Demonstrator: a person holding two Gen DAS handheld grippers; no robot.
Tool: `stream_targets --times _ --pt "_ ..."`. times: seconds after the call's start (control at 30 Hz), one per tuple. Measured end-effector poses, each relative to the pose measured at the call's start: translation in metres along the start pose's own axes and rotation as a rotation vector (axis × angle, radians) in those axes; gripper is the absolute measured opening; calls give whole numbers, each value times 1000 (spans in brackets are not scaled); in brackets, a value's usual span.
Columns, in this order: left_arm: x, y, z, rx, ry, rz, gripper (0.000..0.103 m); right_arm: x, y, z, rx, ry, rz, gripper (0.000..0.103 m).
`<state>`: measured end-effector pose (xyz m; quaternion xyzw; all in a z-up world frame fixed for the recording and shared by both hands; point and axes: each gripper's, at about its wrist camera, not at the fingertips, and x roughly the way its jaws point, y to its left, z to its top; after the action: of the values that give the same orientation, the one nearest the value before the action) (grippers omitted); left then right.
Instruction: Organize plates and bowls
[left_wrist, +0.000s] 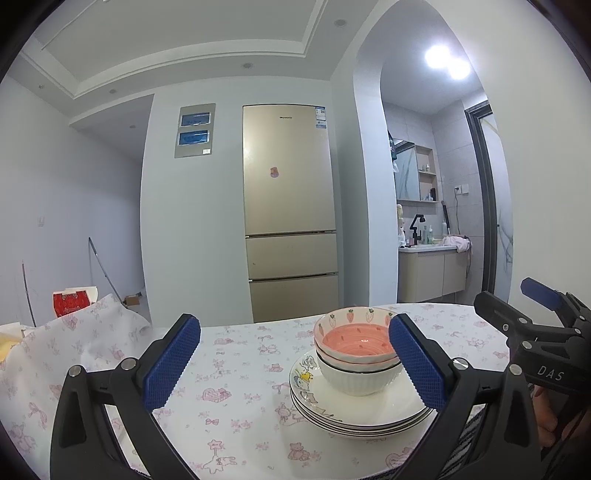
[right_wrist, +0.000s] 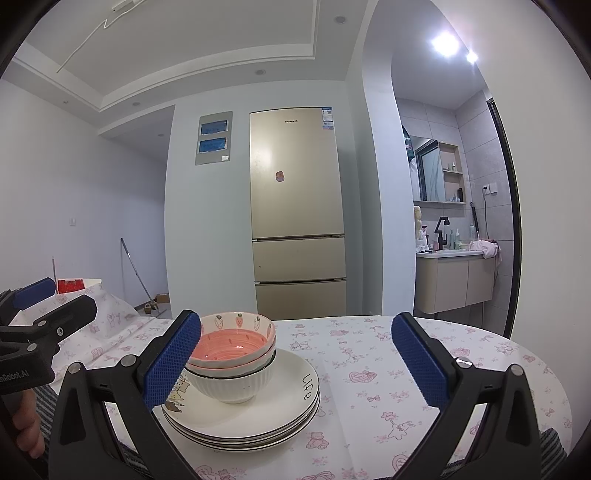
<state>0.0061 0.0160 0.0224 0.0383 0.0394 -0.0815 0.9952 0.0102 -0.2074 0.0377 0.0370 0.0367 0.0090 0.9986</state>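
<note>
Both grippers (left_wrist: 295, 363) (right_wrist: 297, 363) wide, empty; plate (right_wrist: 295, 384) lettering ("Life") only in right view.

Three bowls (left_wrist: 356, 354) nested; four plates (left_wrist: 364, 413) stacked, count from rims uncertain; one fridge (left_wrist: 290, 210).

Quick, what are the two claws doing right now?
Left claw: open, holding nothing.
Right claw: open, holding nothing.

We stand in a home dining nook; gold fridge (left_wrist: 290, 210), washbasin alcove (right_wrist: 452, 254), floral tablecloth (left_wrist: 236, 373), stacked crockery (right_wrist: 240, 373)
</note>
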Motion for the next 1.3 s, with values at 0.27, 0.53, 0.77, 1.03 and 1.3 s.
stream_targets --times 0.27,0.53,0.77,1.03,1.3 --pt "-4 1 1 -7 -18 8 103 0 -1 0 0 1 -2 103" --pt "-8 2 1 -11 -38 19 103 -2 -2 1 3 3 -3 103" --pt "-10 3 1 -7 -38 22 103 -3 -2 3 5 1 -4 103" --pt "-9 3 1 -5 -37 22 103 -3 -2 3 6 0 -4 103" --pt "-9 3 1 -5 -37 22 103 -4 -1 4 6 -4 -3 103"
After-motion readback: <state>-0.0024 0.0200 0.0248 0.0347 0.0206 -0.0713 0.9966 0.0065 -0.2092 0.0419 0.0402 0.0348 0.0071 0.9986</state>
